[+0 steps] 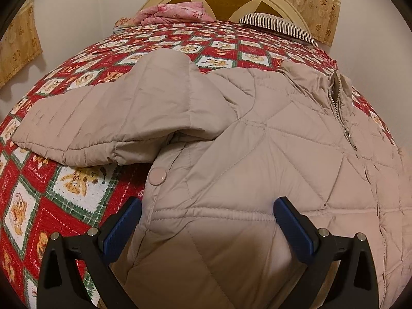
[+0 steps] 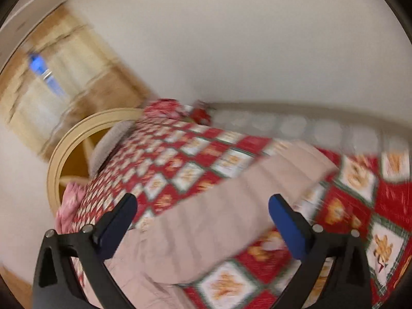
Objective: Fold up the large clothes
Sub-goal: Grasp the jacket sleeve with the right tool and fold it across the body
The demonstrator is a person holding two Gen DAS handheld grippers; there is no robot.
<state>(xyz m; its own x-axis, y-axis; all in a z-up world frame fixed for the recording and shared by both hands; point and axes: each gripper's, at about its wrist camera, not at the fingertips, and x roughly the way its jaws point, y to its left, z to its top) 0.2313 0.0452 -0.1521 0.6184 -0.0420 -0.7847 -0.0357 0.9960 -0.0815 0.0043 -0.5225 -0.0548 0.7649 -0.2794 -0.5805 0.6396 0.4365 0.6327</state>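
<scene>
A: In the left wrist view, how far along is the folding?

B: Barely started, I judge. The jacket (image 1: pixel 257 141) lies spread front up on the bed (image 1: pixel 77 188), its hem at the near edge, zipper (image 1: pixel 340 110) shut. One sleeve (image 1: pixel 103 121) stretches out toward the left edge, not folded in. The left gripper (image 1: pixel 207 206) has its fingers wide apart, one on either side of the hem corner, clamping nothing.

A: Any writing?

B: None I can read; the snap button (image 1: pixel 157 176) looks blank.

A: And the right wrist view?

B: It is blurred. The right gripper (image 2: pixel 202 203) also stands wide apart, holding nothing, above what is probably the other sleeve (image 2: pixel 231 206), lying out across the quilt. So both sleeves and the body are left to fold. No label shows.
</scene>
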